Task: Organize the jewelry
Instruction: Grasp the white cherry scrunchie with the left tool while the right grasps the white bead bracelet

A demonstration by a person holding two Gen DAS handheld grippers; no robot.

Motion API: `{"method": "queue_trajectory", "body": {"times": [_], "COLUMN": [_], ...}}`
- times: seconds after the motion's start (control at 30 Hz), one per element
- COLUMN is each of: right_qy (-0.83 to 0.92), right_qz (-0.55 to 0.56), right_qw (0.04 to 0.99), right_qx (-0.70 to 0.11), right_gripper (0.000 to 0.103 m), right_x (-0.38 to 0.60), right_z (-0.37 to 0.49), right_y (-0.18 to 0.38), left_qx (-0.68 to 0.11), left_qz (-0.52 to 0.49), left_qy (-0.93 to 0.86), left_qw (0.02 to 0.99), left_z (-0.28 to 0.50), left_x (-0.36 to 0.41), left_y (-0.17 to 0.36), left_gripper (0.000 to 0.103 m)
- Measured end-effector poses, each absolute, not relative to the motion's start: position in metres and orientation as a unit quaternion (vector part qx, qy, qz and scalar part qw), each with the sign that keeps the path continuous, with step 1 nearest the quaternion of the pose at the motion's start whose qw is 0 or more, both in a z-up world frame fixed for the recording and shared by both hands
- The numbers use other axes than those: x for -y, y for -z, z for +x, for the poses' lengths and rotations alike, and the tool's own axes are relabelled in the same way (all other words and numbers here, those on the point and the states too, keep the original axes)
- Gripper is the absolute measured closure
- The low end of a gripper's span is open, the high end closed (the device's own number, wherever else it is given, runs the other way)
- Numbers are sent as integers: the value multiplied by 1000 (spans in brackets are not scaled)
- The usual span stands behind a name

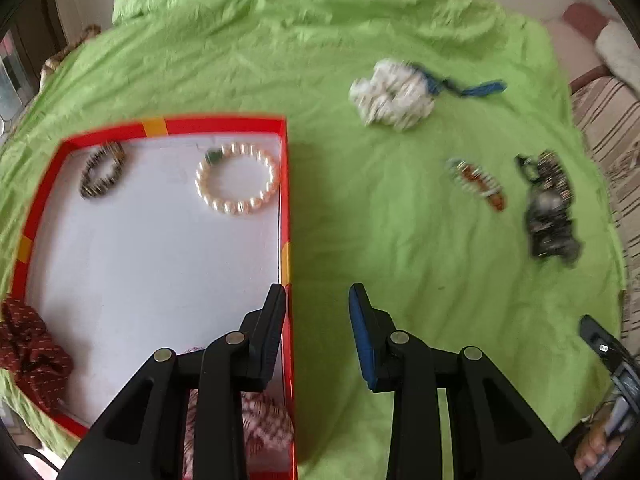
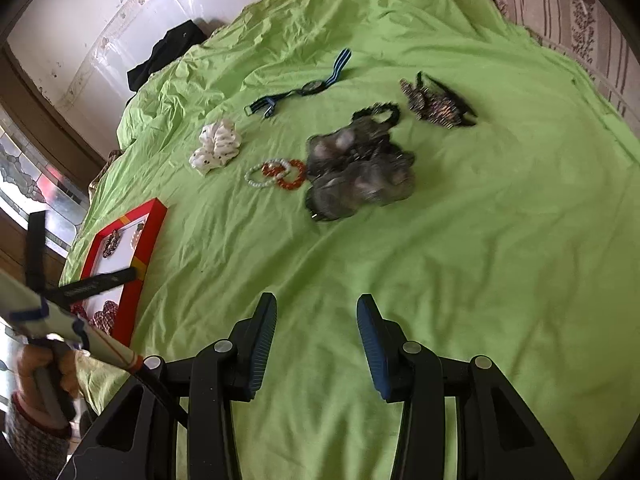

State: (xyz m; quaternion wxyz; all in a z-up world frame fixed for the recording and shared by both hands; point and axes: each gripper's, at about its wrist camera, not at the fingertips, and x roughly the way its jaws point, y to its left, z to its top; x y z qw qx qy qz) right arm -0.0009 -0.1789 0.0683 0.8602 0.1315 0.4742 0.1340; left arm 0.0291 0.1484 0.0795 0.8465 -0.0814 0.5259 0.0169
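Left gripper (image 1: 318,300) is spread wide, nothing between the fingers, hovering over the right wall of the red box (image 1: 285,200); its left finger sits over the box's white floor, the right one over the green sheet (image 1: 400,240).

Ahead-left of it, inside the box: pearl bracelet (image 1: 237,178) near the far right corner, dark beaded bracelet (image 1: 102,170) at the far left corner. Dark red scrunchie (image 1: 30,354) lies at the near left edge, and a red-and-white checked scrunchie (image 1: 260,420) shows under the gripper (mostly hidden by the linkage).

Right gripper (image 2: 317,320) is also wide apart and empty, above bare sheet. Loose items are all well ahead of it on the bed: grey scrunchie pile (image 2: 356,172) straight ahead, interlinked white and red bead bracelets (image 2: 276,174) just left of the pile, white dotted scrunchie (image 2: 216,144) further left. Beyond those, a blue-striped watch (image 2: 304,84), a black beaded bracelet (image 2: 380,112) touching the pile's far side, and a dark patterned hair clip (image 2: 438,104) ahead-right.

Left wrist view is motion-blurred on the right side, so details there are soft.
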Motion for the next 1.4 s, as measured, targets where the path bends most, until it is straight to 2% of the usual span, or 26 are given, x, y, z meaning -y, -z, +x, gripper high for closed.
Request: {"method": "queue_trajectory", "body": {"times": [0.13, 0.2, 0.27, 0.43, 0.67, 0.8, 0.97, 1.03, 1.07, 1.23, 1.4], "right_qy": [-127, -124, -126, -131, -139, -147, -155, -158, -159, -189, -253], "right_qz": [127, 134, 140, 135, 156, 153, 149, 145, 143, 147, 161], "right_qw": [865, 864, 863, 862, 864, 867, 869, 869, 869, 864, 844], "right_qx": [-468, -469, -470, -471, -459, -450, -445, -445, -446, -442, -445], "right_gripper": [58, 58, 58, 58, 58, 58, 58, 58, 58, 58, 58], "right_x": [192, 195, 195, 192, 205, 202, 195, 191, 188, 174, 137], "right_z": [3, 7, 10, 19, 38, 52, 60, 65, 67, 76, 92], "right_y": [-70, -68, -65, -60, -64, -71, -74, -74, -74, -79, -80], "left_qx": [-491, -486, -488, -498, -505, -516, -540, -552, -558, -538, -508], "left_qz": [-65, -67, -75, -123, -127, -145, -158, -156, -153, -128, -173], "left_qy": [-10, -1, 8, 16, -1, -7, 5, 17, 20, 43, 76], "left_qw": [869, 871, 870, 858, 854, 844, 827, 819, 815, 832, 840], "left_z": [20, 25, 36, 86, 173, 214, 241, 243, 242, 209, 149], "left_x": [-141, -136, -131, -128, -124, -126, -117, -110, -107, -97, -116], "left_y": [-111, -117, -117, -108, -86, -64, -35, -26, -24, -49, -93], "left_gripper": [69, 61, 60, 60, 60, 52, 52, 82, 91, 91, 91]}}
